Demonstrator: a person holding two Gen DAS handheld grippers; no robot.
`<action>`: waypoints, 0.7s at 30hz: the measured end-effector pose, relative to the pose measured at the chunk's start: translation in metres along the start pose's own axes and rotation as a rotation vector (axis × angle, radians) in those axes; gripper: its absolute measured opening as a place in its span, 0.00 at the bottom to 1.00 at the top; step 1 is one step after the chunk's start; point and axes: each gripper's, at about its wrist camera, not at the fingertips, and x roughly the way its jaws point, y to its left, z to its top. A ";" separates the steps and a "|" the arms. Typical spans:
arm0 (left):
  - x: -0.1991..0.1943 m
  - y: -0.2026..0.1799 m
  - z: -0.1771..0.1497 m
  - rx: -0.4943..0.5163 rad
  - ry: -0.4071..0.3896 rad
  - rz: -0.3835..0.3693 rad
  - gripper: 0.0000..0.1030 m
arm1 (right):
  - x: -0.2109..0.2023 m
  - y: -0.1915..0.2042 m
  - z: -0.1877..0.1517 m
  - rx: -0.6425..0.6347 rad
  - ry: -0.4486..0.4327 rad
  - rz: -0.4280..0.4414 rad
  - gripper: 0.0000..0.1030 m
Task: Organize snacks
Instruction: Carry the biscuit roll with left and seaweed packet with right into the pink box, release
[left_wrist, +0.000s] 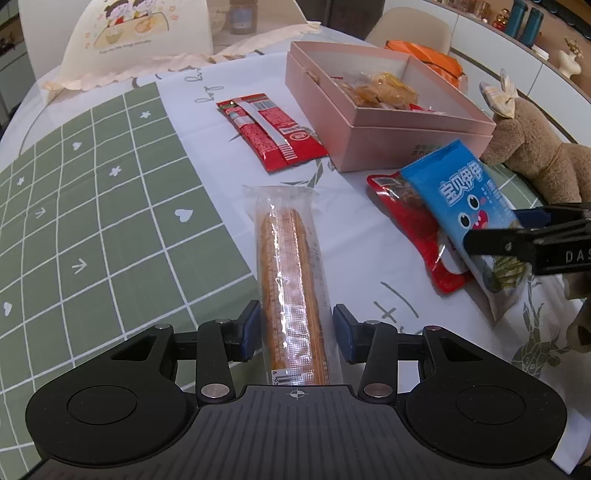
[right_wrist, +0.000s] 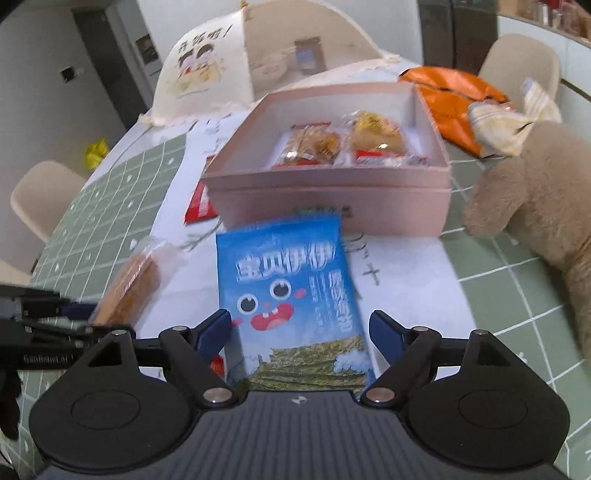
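Note:
A long clear-wrapped orange stick snack (left_wrist: 291, 266) lies on the tablecloth, and my left gripper (left_wrist: 297, 332) is shut on its near end, pads against both sides of the wrapper. A blue cartoon-face packet (left_wrist: 465, 192) stands tilted over a red packet (left_wrist: 406, 218). My right gripper (right_wrist: 301, 328) is open around the blue packet (right_wrist: 284, 266), with a gap showing at the right pad. The pink box (right_wrist: 332, 199) sits just behind it with several wrapped pastries inside. Another red packet (left_wrist: 269, 129) lies flat left of the box (left_wrist: 417, 125).
A brown plush toy (right_wrist: 535, 199) sits right of the box, an orange bag (right_wrist: 450, 96) behind it. A mesh food cover (right_wrist: 221, 66) stands at the table's far side. Green gridded cloth (left_wrist: 92, 221) covers the left half. Chairs (right_wrist: 44, 195) surround the table.

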 end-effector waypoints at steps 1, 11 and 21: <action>0.000 0.000 0.000 0.000 0.000 -0.001 0.45 | 0.003 0.002 -0.001 -0.001 0.007 0.012 0.83; 0.000 0.000 -0.002 -0.002 -0.009 0.002 0.45 | 0.003 0.014 -0.006 -0.085 0.039 -0.023 0.83; -0.007 0.013 0.000 -0.096 0.002 -0.071 0.32 | -0.036 0.017 -0.002 -0.112 -0.076 -0.040 0.77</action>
